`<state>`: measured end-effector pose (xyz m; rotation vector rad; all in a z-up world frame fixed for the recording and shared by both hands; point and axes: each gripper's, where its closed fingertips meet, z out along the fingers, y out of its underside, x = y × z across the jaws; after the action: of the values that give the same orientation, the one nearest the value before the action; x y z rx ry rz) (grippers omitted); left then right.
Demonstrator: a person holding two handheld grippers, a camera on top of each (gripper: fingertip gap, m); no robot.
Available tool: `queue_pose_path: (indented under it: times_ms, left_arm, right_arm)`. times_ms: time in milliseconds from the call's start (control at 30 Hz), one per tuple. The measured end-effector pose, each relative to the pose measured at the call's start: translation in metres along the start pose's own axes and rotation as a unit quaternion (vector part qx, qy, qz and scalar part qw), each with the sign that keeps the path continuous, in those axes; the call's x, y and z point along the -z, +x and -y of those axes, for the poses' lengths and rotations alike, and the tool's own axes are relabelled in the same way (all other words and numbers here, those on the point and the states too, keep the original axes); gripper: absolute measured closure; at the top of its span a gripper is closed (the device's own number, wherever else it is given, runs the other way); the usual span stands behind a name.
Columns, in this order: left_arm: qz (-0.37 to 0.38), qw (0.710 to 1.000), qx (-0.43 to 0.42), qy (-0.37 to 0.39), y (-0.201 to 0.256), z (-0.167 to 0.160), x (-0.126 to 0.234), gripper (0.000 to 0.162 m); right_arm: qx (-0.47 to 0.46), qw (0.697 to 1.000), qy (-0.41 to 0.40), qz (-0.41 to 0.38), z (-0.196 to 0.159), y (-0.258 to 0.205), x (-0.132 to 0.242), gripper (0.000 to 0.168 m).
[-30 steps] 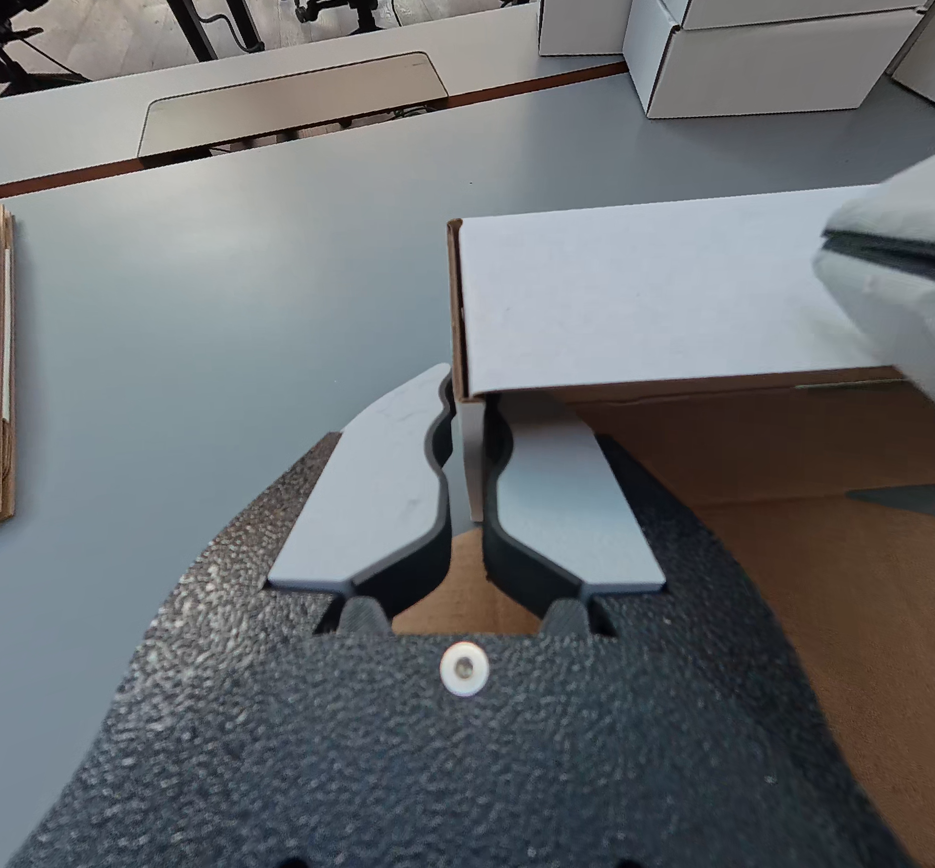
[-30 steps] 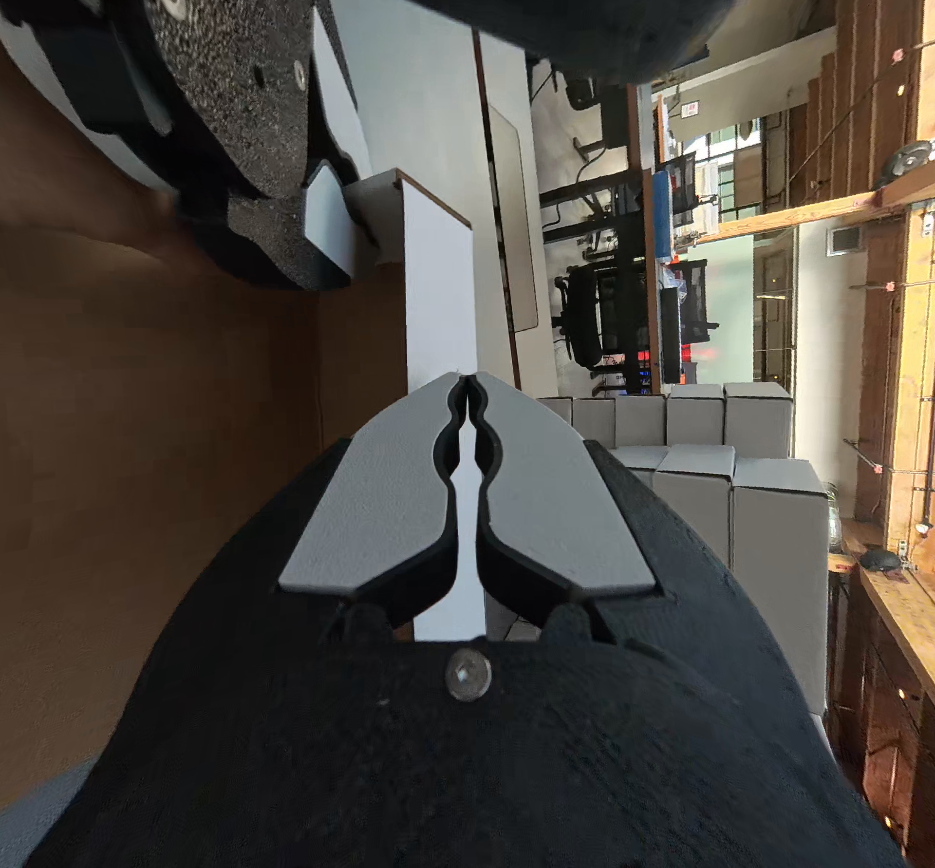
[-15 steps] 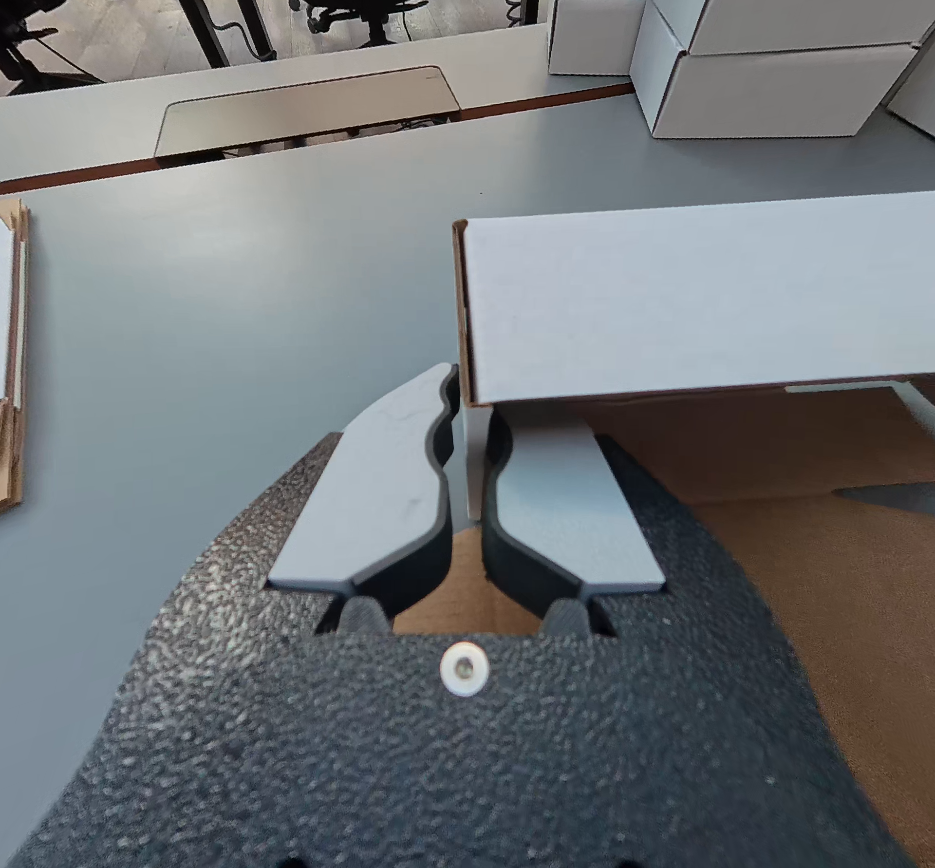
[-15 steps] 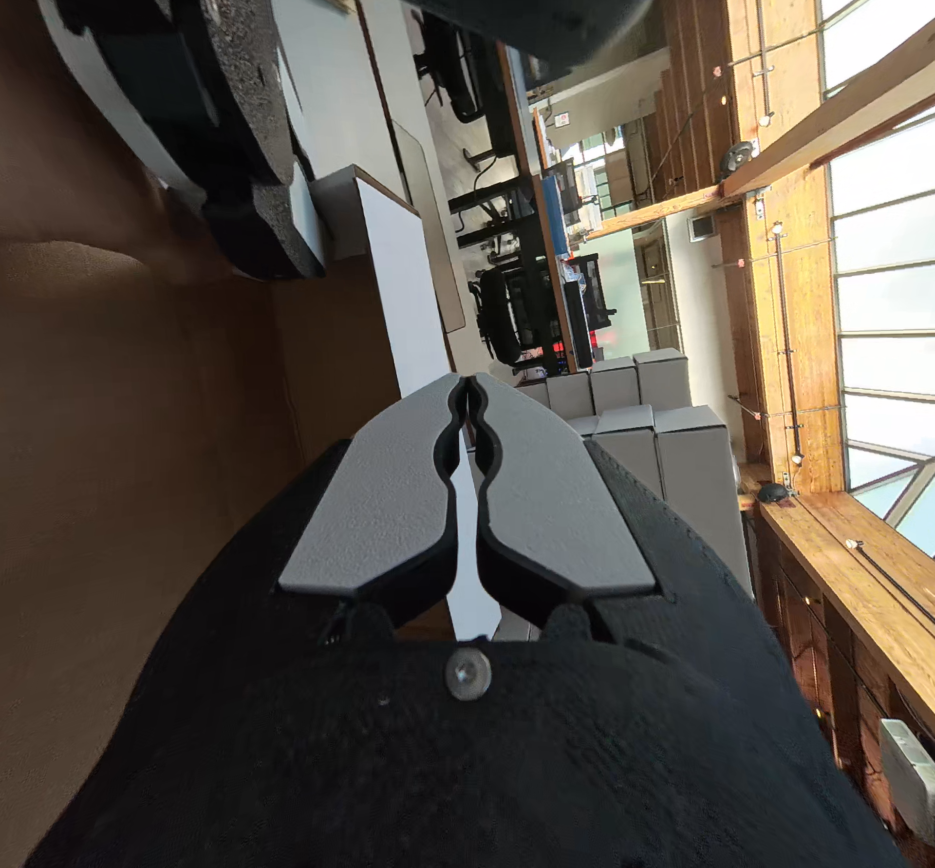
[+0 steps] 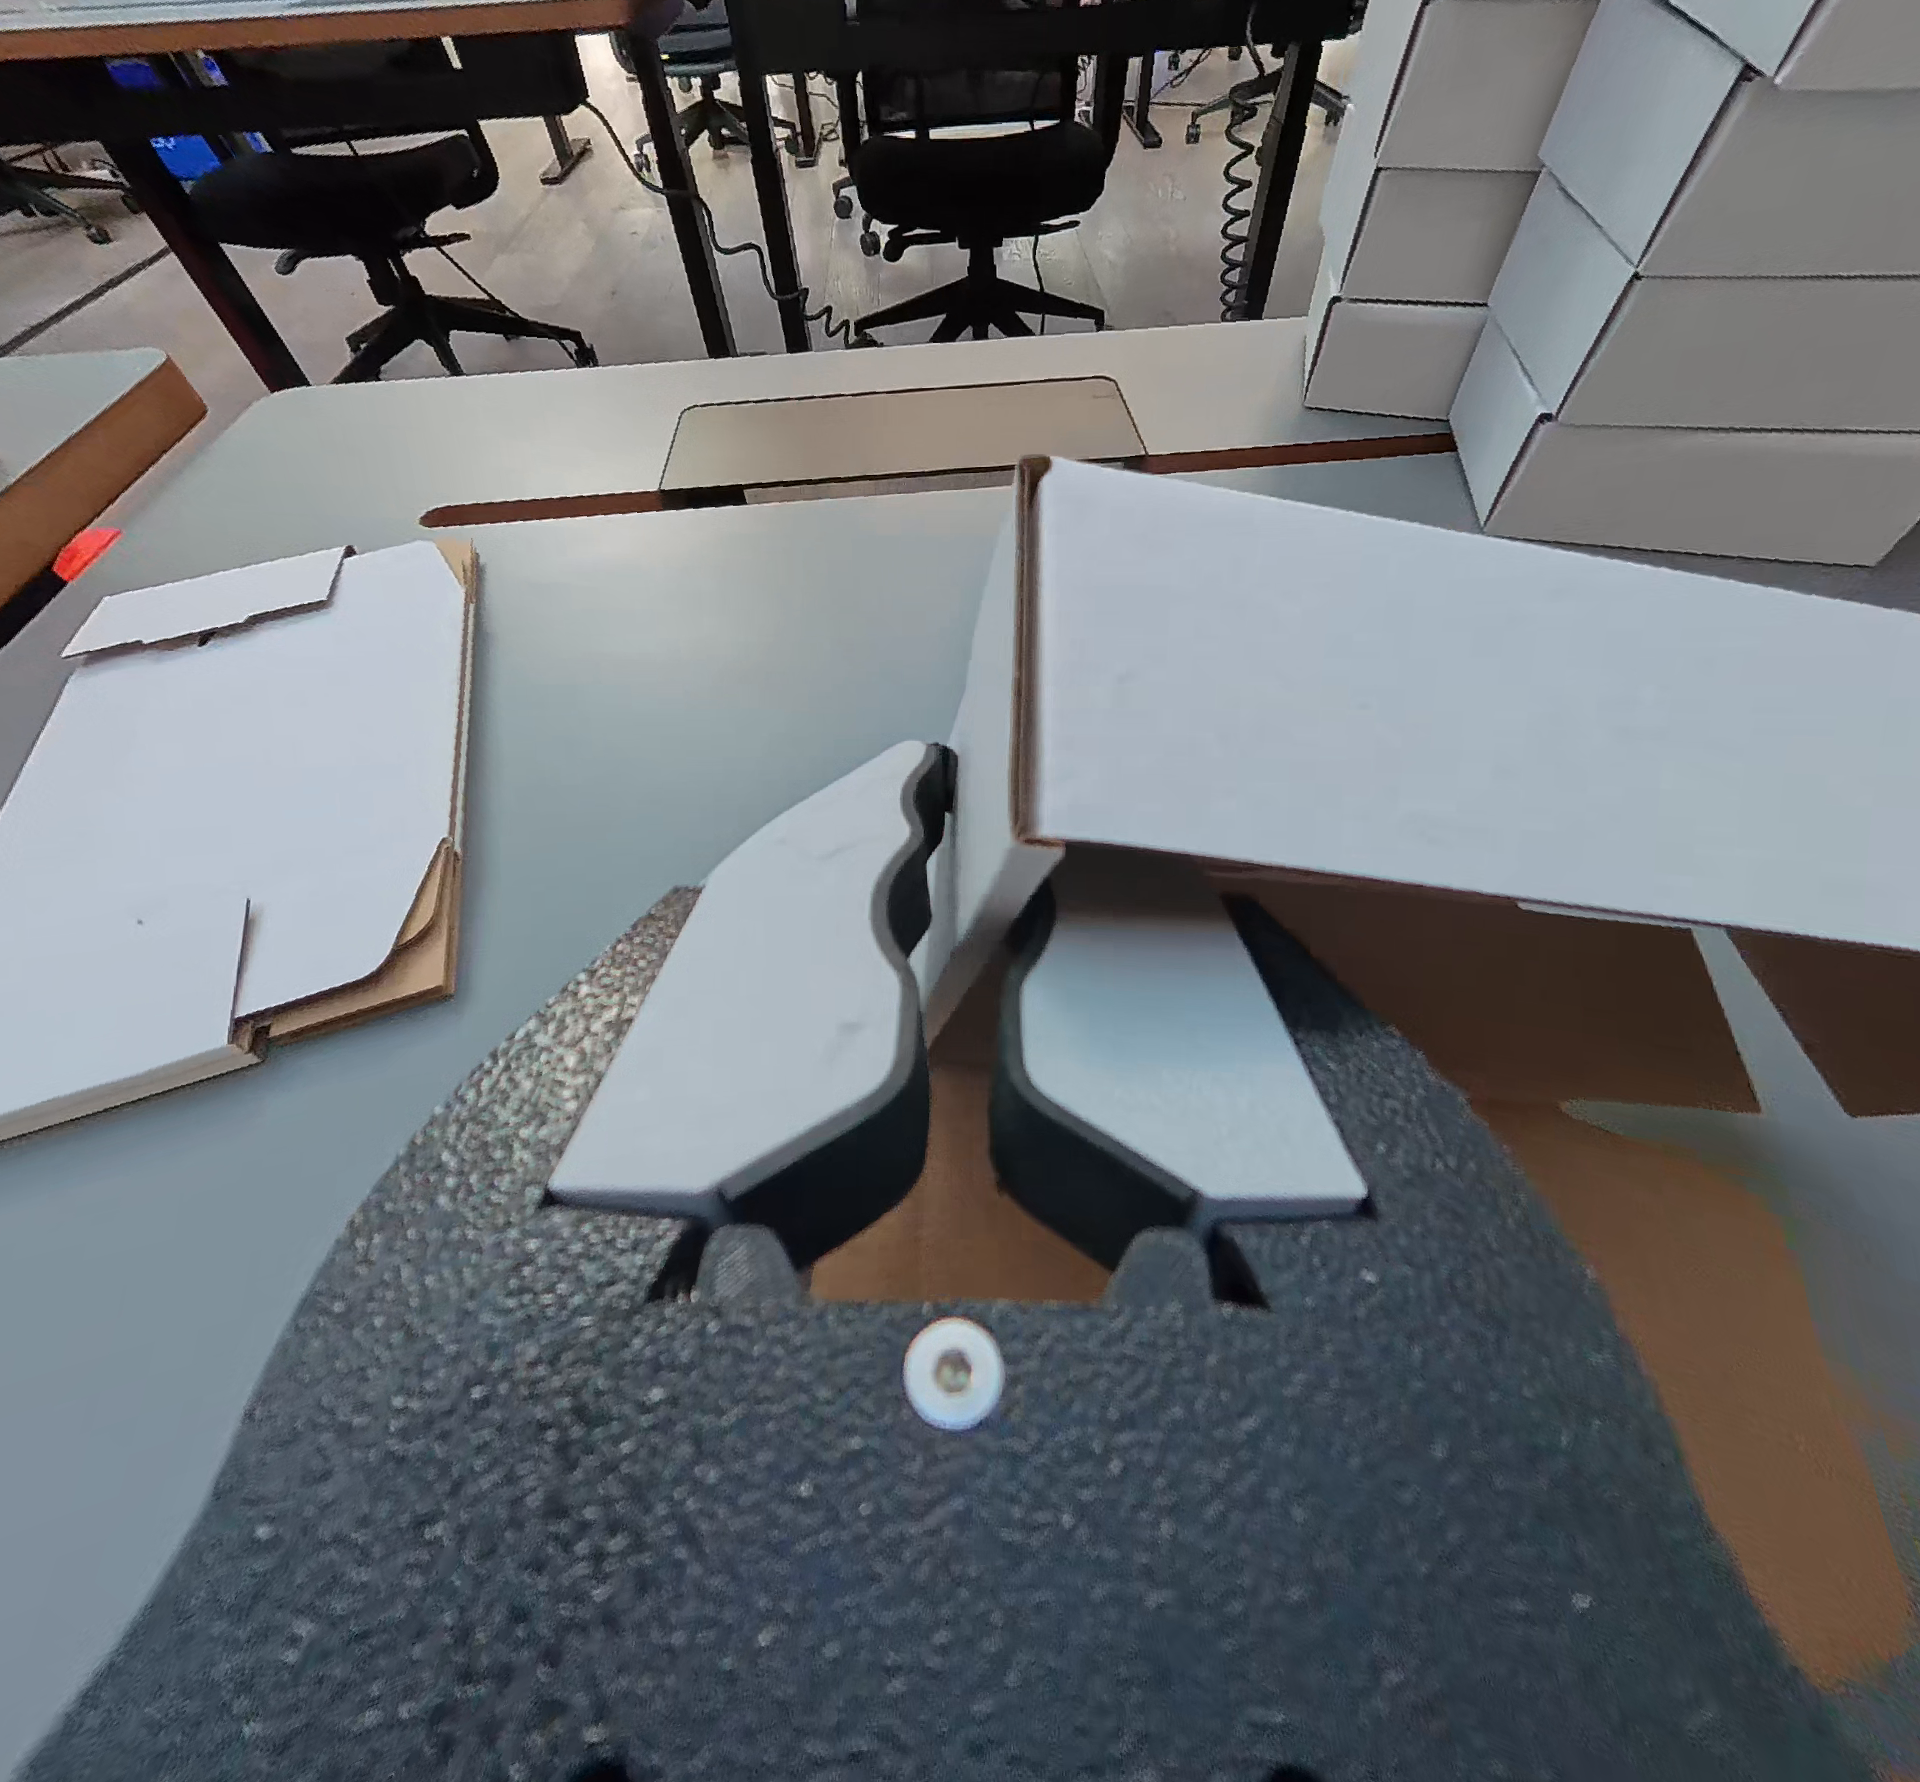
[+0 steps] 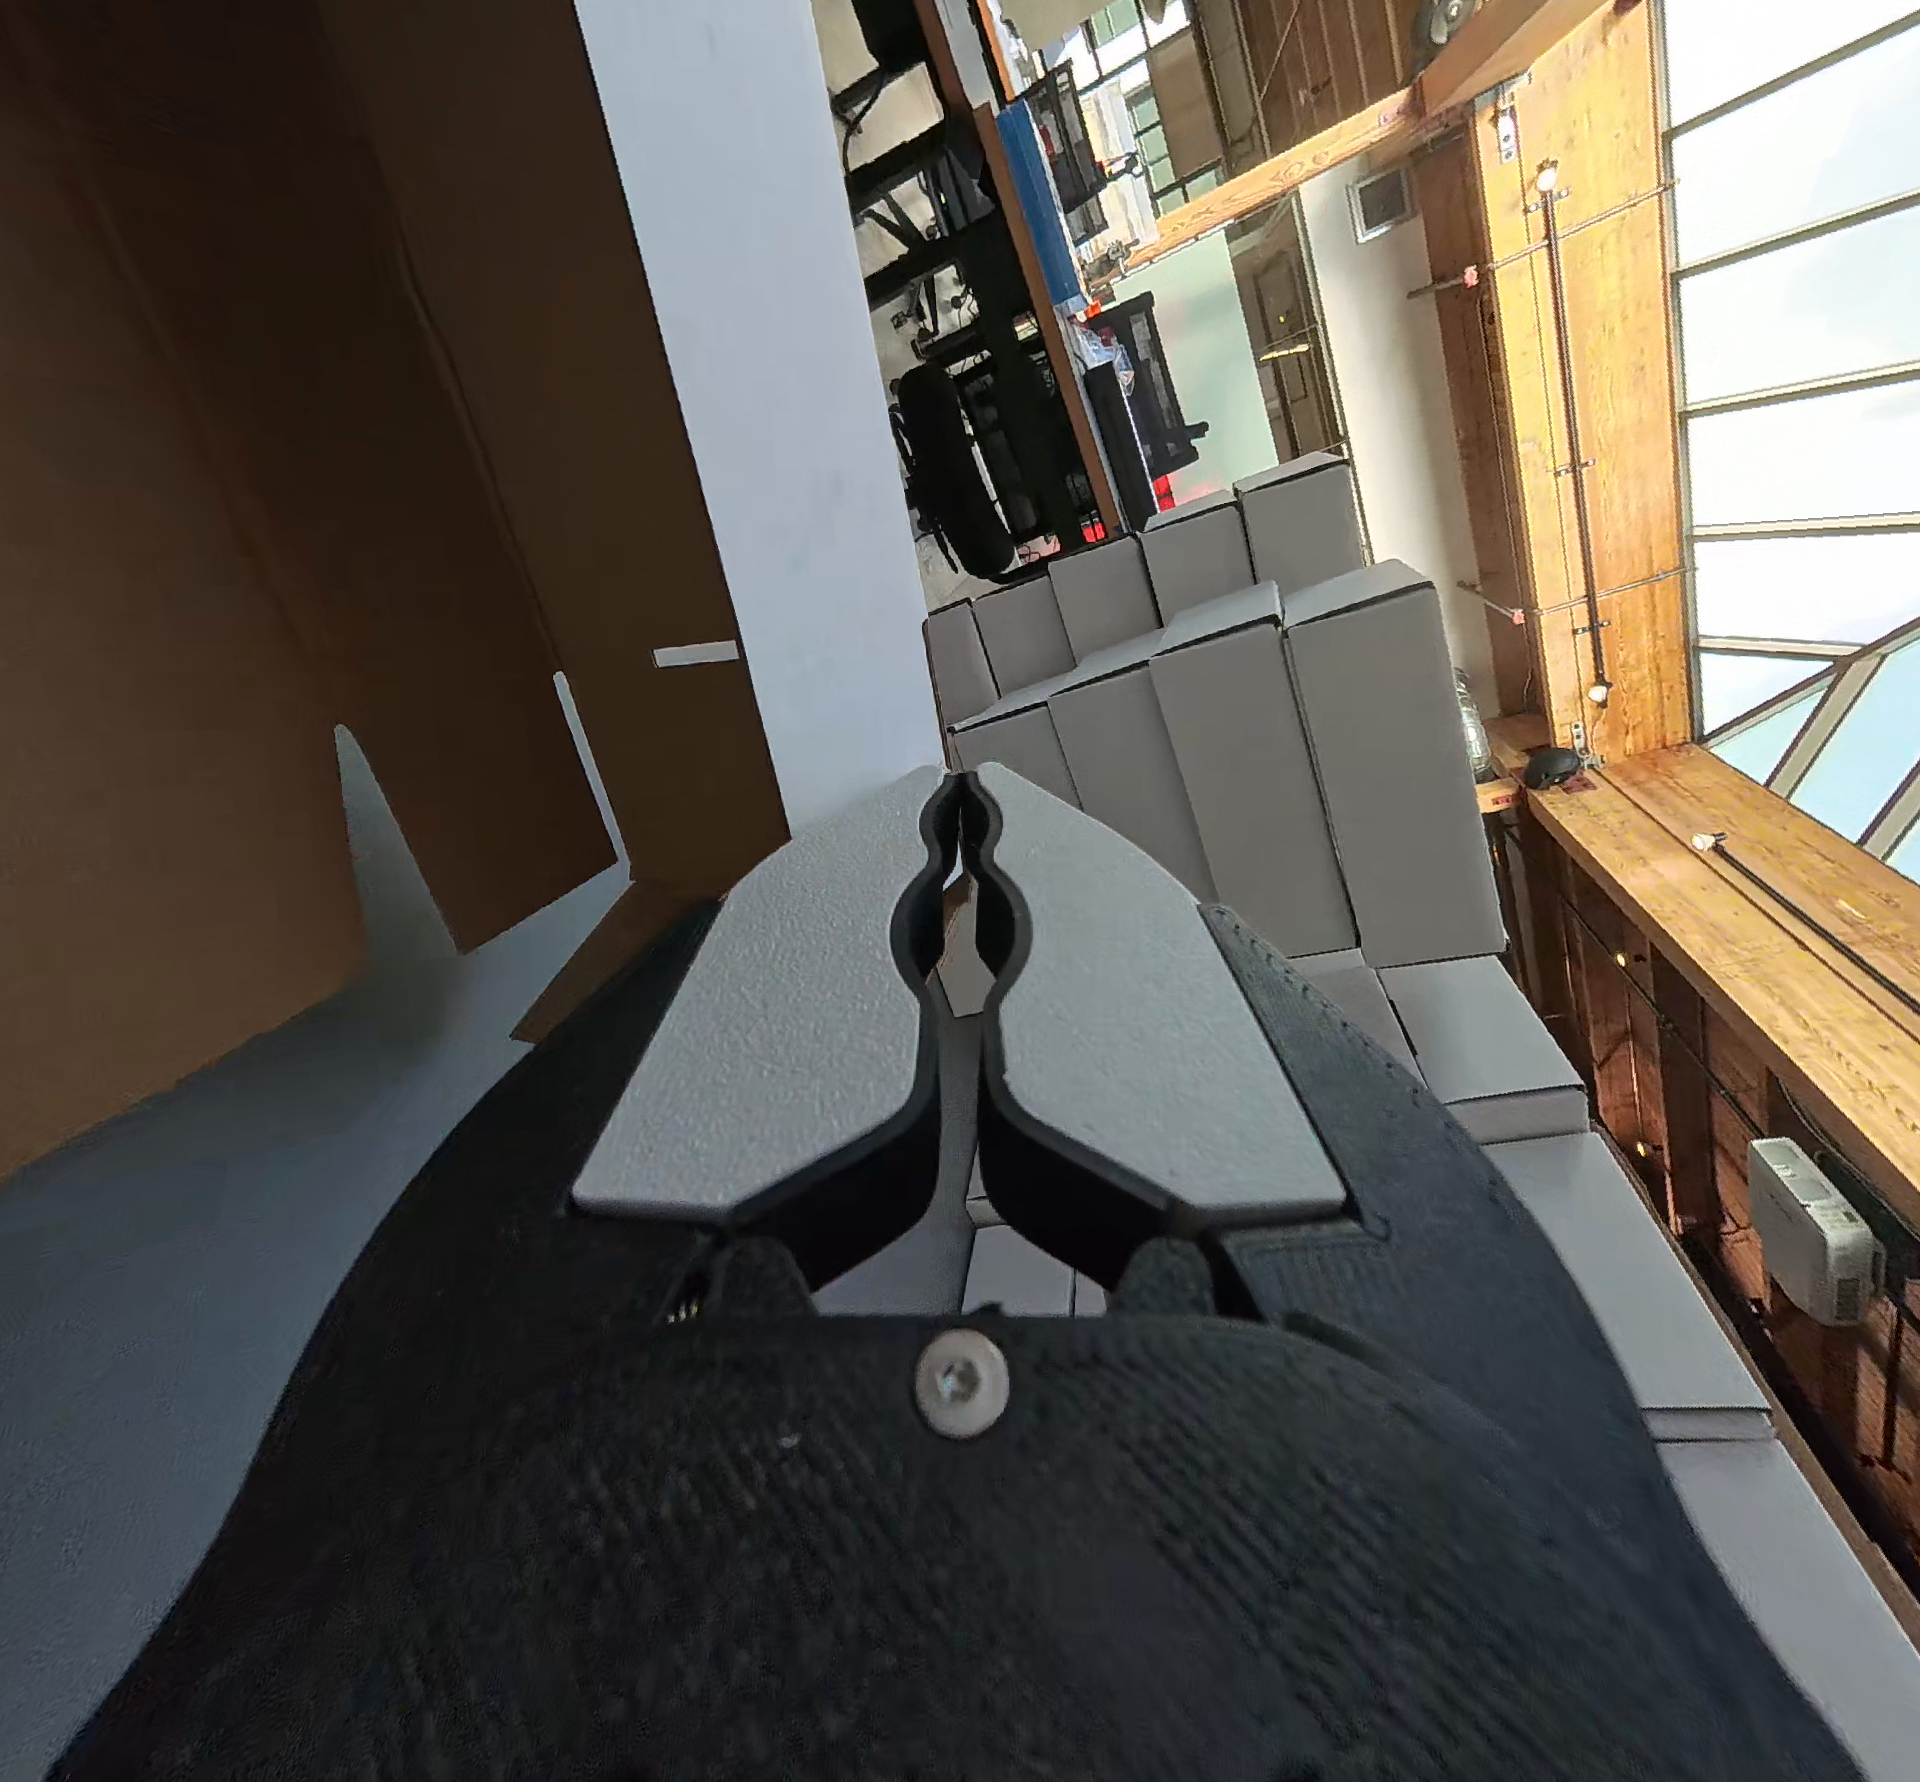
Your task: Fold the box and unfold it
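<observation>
Left gripper point(image 5: 961, 859) pinched onto the end flap of the white-outside, brown-inside cardboard box point(image 5: 1434, 704), flap sandwiched between both fingers, box raised and tilted over the grey table point(image 5: 665, 683). Right gripper point(image 6: 964, 787) closed on nothing, tips touching, box point(image 6: 727, 298) just left of them, apart.
</observation>
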<state>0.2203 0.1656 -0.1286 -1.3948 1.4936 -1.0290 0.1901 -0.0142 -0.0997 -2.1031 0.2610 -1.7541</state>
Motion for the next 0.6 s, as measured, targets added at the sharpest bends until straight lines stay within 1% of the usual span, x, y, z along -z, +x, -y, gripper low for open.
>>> queue_pose_path:
  times_ms: [33,167,267,400,433,500,600]
  left_arm:
    - [0.001,1.0,0.005,0.0,-0.003,0.002,0.001,0.157]
    - [0.011,1.0,0.001,0.001,-0.012,0.01,0.005,0.156]
    - [0.009,1.0,0.004,-0.004,-0.015,0.009,0.005,0.156]
    - [-0.012,0.999,0.034,-0.014,-0.014,0.005,0.002,0.156]
    - [-0.015,0.999,0.044,-0.016,-0.014,0.005,0.001,0.153]
    - [-0.024,0.997,0.067,-0.015,-0.014,0.01,-0.001,0.154]
    - [-0.023,0.998,0.062,-0.015,-0.015,0.015,0.0,0.153]
  right_arm:
    - [0.002,1.0,-0.001,0.001,0.001,-0.003,0.0,0.168]
    - [0.012,1.0,0.003,-0.001,0.008,-0.011,0.002,0.168]
    - [0.03,0.999,0.008,-0.015,0.013,-0.016,0.008,0.168]
    - [0.009,1.0,0.003,-0.018,0.01,-0.021,0.008,0.168]
    - [0.002,1.0,-0.001,-0.012,0.01,-0.025,0.007,0.168]
    - [0.006,1.0,-0.008,-0.025,0.013,-0.027,0.01,0.168]
    - [-0.004,0.999,-0.017,-0.031,0.015,-0.026,0.011,0.168]
